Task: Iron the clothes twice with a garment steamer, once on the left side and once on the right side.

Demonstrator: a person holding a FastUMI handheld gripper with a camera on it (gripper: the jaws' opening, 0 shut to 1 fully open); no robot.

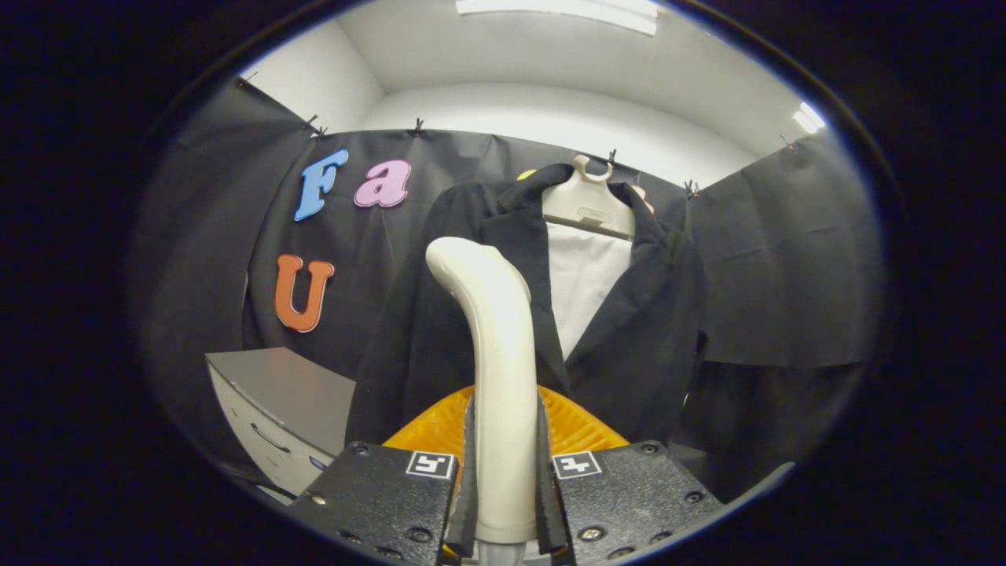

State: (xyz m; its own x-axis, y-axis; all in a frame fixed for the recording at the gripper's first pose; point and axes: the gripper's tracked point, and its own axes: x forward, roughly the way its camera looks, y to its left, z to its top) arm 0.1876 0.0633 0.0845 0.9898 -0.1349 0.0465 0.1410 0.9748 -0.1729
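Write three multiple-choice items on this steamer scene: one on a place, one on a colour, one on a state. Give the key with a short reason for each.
1. Where does the dark jacket hang?
A. On a pale hanger beyond the fingers
B. Folded on the grey cabinet
C. Between the fingers

2. What colour is the ribbed pad behind the steamer handle?
A. Blue
B. Orange
C. White

3. What is the gripper doing?
A. Open, holding nothing
B. Shut on the steamer handle
C. Shut on the jacket's sleeve

Key:
1 A: the jacket hangs open on the hanger against the booth wall, past the handle.
2 B: the ribbed surface on both sides of the handle is orange.
3 B: both fingers press on the cream handle standing between them.
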